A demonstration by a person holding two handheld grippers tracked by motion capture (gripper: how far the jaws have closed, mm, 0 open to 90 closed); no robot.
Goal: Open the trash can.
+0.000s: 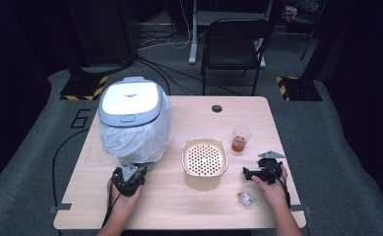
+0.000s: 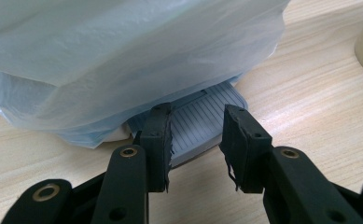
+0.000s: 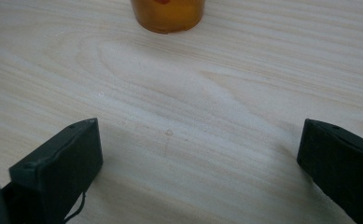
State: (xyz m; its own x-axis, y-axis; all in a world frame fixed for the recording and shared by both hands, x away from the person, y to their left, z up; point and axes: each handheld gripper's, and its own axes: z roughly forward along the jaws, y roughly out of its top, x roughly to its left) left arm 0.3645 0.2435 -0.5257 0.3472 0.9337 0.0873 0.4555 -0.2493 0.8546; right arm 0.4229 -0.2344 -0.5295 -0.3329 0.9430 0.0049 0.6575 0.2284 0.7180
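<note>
A small bin with a white lid (image 1: 131,101) and a clear bag liner (image 1: 135,137) stands at the table's left. Its ribbed grey pedal (image 2: 195,135) sticks out at the front. My left gripper (image 2: 198,112) is open just in front of the bin, its jaws apart with the pedal's front edge between their tips; in the high view the left gripper (image 1: 130,172) sits right below the bin. My right gripper (image 1: 262,169) is wide open low over bare wood (image 3: 200,130), nothing between its jaws. A clear cup with orange contents (image 1: 240,138) stands just beyond it; its base (image 3: 168,14) shows.
A cream bowl with a perforated insert (image 1: 205,157) sits mid-table between the grippers. A small crumpled shiny wrapper (image 1: 245,198) lies near the front edge by the right hand. The wooden table (image 1: 189,211) has a cable hole (image 1: 216,108) at the back. A chair (image 1: 233,46) stands behind.
</note>
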